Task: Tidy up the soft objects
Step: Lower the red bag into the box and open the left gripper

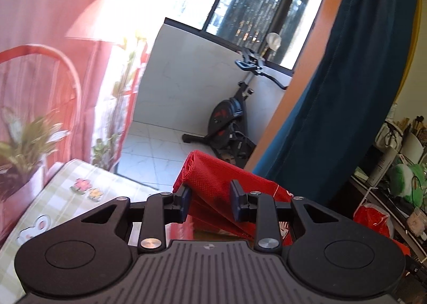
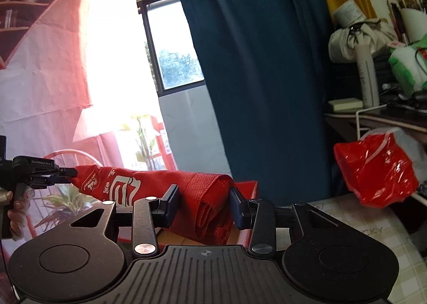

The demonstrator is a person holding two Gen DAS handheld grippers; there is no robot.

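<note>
Left wrist view: the left hand-held gripper (image 1: 210, 204) has its blue pads clamped on one end of a folded red woven-mesh fabric bag (image 1: 213, 184), which is held up in the air and sags away to the right. Below it, at the left, lies the worktop (image 1: 66, 197) under a pale green checked cloth with small flower-shaped pieces (image 1: 85, 188) on it. Farther off stand a black exercise bike (image 1: 229, 120) on white floor tiles and a dark teal curtain (image 1: 347, 90).

Right wrist view: the right hand-held gripper (image 2: 204, 204) is clamped on the other, rolled end of the same bag (image 2: 202, 194), white printed lettering showing on its side. The bag stretches level to the left, where the left hand-held gripper (image 2: 68, 174) pinches its far tip, a person's hand (image 2: 17, 208) on the handle. To the right, a crumpled red plastic bag (image 2: 373, 170) hangs by a cluttered shelf (image 2: 373, 114) above the checked worktop (image 2: 373, 226).
</note>
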